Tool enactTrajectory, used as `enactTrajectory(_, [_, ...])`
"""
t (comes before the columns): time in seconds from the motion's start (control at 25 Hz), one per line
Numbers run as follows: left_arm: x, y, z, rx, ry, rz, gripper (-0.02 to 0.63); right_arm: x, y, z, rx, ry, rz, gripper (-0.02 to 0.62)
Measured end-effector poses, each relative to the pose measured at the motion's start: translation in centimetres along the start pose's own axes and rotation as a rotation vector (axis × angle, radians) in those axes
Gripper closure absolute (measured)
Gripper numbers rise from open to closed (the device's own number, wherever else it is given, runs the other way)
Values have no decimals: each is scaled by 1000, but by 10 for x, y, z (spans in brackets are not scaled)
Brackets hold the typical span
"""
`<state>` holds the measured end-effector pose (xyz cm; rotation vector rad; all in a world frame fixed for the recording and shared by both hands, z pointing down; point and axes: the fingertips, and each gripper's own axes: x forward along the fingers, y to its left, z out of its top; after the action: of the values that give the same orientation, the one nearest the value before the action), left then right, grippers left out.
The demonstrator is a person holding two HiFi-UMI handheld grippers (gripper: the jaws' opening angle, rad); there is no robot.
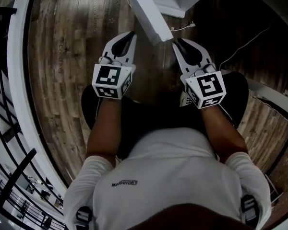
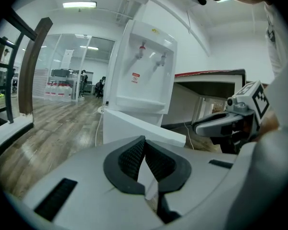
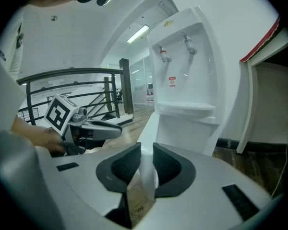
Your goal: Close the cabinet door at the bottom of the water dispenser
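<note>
left gripper (image 1: 129,34), jaws together, and right gripper (image 1: 180,42), jaws slightly apart, empty, flank the open cabinet door (image 1: 146,16) upper centre, likely to push.

The tall white water dispenser (image 2: 141,71) and its open white cabinet door (image 2: 129,126) look like smooth, slightly glossy plastic. The dark brown plank floor (image 1: 62,56) is grainy, faintly shiny wood.

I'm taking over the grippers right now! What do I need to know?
Left gripper: shut, empty.
Right gripper: jaws a slit apart, nothing gripped.
The tall white water dispenser stands ahead. Its flat white bottom cabinet door is swung open towards you, just beyond both gripper tips; neither seems to touch it.
Done: nothing yet.
Left: push the door shut.
</note>
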<state>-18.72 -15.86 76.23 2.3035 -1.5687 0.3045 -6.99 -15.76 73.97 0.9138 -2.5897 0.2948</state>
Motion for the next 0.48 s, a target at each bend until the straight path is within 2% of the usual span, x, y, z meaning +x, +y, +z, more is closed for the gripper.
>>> enactTrajectory(0.08, [2,-2,1,5,-9,-16,611,4,4,-8,8,24,-3,473])
enactTrajectory(0.28, [5,-9,9,24,-38,-49,611,13,10,-16,38,50,-28,457])
enactTrajectory(0.48, [3,0,1,18,-29,-46,611,22,7,-21,64,70,-81,457])
